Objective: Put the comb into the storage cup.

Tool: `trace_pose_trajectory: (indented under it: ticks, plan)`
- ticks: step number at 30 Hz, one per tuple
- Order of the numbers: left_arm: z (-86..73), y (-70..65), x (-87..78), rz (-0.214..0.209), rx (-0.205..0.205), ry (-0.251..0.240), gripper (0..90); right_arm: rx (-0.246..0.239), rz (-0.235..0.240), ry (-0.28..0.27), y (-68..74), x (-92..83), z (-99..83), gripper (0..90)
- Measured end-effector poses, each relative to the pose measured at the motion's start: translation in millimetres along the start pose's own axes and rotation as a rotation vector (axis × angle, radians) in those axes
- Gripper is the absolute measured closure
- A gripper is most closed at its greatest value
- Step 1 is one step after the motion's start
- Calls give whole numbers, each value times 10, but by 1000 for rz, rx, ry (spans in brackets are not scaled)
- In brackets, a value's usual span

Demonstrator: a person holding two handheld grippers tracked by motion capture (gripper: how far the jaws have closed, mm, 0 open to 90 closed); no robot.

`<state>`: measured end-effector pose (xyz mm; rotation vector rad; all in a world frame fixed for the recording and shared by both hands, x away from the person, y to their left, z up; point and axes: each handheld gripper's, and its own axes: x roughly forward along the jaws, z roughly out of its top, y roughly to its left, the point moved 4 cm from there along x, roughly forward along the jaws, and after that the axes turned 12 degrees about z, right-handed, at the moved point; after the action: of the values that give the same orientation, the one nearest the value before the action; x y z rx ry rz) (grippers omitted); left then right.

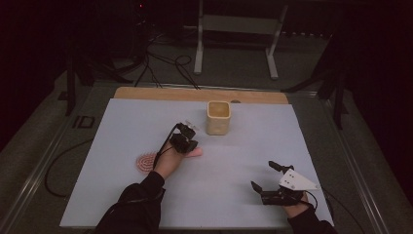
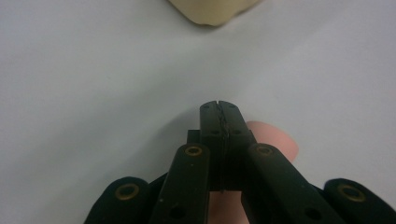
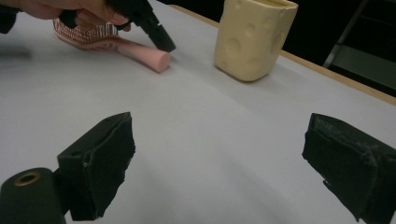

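A pink hairbrush [image 1: 145,162] lies flat on the white table sheet [image 1: 234,161], left of centre, its handle [image 3: 144,53] pointing right. My left gripper [image 2: 219,107] is shut, jaws pressed together with nothing between them, right over the handle's end [image 2: 275,137]. From the right gripper view its tip [image 3: 166,45] seems to rest against the handle. A cream dimpled cup [image 1: 217,117] stands upright just beyond it. My right gripper [image 1: 261,174] is open over bare sheet at the front right, its pads [image 3: 105,158] wide apart.
The table's wooden strip [image 1: 199,95] runs along the far edge behind the cup [image 3: 252,37]. A metal stand [image 1: 238,24] and cables [image 1: 165,63] lie on the floor beyond. Bare sheet stretches between the two grippers.
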<state>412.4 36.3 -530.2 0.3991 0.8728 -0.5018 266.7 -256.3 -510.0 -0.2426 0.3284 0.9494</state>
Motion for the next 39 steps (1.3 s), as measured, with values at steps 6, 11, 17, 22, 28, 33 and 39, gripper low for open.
trace_pose_trajectory:
  ticks: [6,11,17,22,28,33,39]
  plan:
    - [-68,-113,-48,-15,19,6,900,-2,4,7,9,10,0,85]
    - [-147,-218,-124,-23,31,5,900,-1,0,5,3,5,3,85]
    - [-240,-319,-183,-39,58,10,900,-5,3,4,10,13,11,85]
    - [-308,-368,-235,-61,58,14,900,1,3,2,9,12,10,85]
    - [-396,-419,-305,-72,75,23,900,-1,4,3,4,14,8,85]
    - [-467,-452,-377,-82,91,31,900,-5,3,8,9,23,10,85]
    - [-557,-459,-443,-98,95,41,900,-1,-1,8,4,23,9,85]
